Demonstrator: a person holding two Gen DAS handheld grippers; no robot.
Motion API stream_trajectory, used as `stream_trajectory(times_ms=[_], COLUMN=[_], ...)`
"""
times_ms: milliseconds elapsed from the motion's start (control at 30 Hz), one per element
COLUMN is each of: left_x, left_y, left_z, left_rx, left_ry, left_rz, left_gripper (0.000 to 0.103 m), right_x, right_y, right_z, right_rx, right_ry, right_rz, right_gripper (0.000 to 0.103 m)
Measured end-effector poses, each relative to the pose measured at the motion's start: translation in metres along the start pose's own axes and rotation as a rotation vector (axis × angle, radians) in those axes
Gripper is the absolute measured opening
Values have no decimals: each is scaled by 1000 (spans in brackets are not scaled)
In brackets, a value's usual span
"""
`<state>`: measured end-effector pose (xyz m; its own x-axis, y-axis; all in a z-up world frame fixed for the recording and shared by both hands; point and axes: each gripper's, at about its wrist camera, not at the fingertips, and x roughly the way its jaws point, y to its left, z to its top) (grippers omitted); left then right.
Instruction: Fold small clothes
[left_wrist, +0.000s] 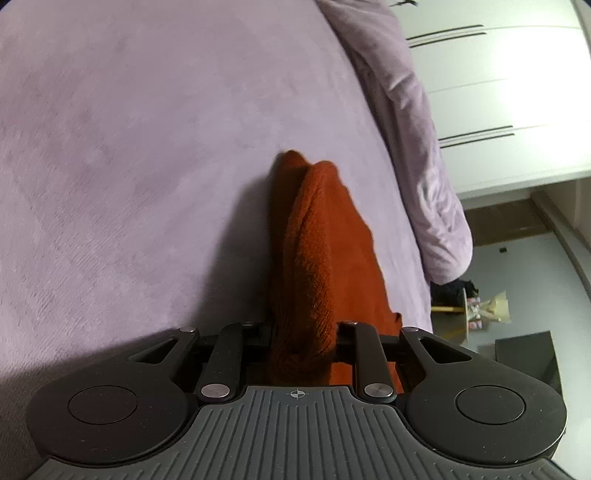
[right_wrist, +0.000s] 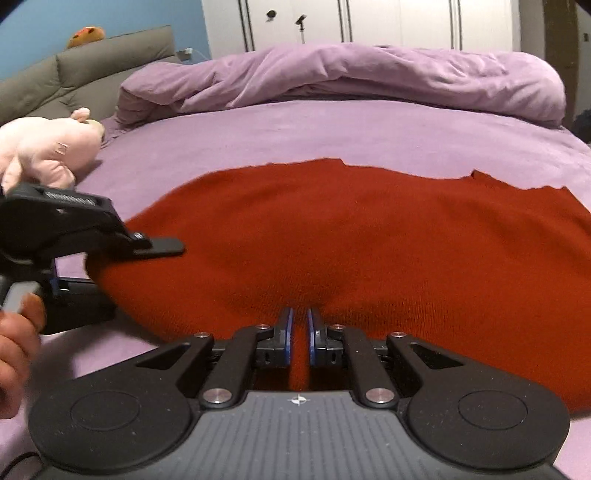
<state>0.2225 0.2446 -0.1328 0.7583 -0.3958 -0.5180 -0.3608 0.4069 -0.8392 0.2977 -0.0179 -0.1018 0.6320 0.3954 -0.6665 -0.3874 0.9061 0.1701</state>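
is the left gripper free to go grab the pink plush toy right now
Probably not. The left gripper is shut on a bunched edge of the red garment, so it would have to let go first. The pink plush toy lies in the open on the bed.

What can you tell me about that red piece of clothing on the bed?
The red garment is a rust-red knit, soft and finely ribbed. It lies spread wide on the purple bed cover, its far edge uneven. The right gripper pinches its near edge between blue-padded fingers. The left gripper clamps a bunched fold at its left side, so cloth rises in a ridge there. What kind of garment it is cannot be told.
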Motion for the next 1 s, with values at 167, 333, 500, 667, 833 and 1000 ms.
stream_trajectory(times_ms=[167, 333, 500, 667, 833, 1000], left_x=[-10, -15, -4, 46, 93, 76], left_y=[-37, -100, -163, -194, -193, -194], left_z=[-4, -28, -74, -135, -179, -194], left_rx=[176, 431, 683, 848, 990, 1100], left_ry=[-28, -60, -41, 68, 165, 223], left_rz=[51, 85, 66, 50, 157, 80], left_gripper=[22, 22, 21, 21, 26, 54], right_x=[-48, -84, -101, -111, -115, -119], right_y=[-29, -79, -115, -138, -148, -155], right_z=[-4, -22, -31, -37, -42, -43], right_rx=[74, 212, 331, 392, 381, 400], right_ry=[-156, -199, -215, -224, -226, -216], right_rz=[-26, -133, -196, -247, -261, -264], right_gripper=[8, 9, 9, 9, 9, 9])
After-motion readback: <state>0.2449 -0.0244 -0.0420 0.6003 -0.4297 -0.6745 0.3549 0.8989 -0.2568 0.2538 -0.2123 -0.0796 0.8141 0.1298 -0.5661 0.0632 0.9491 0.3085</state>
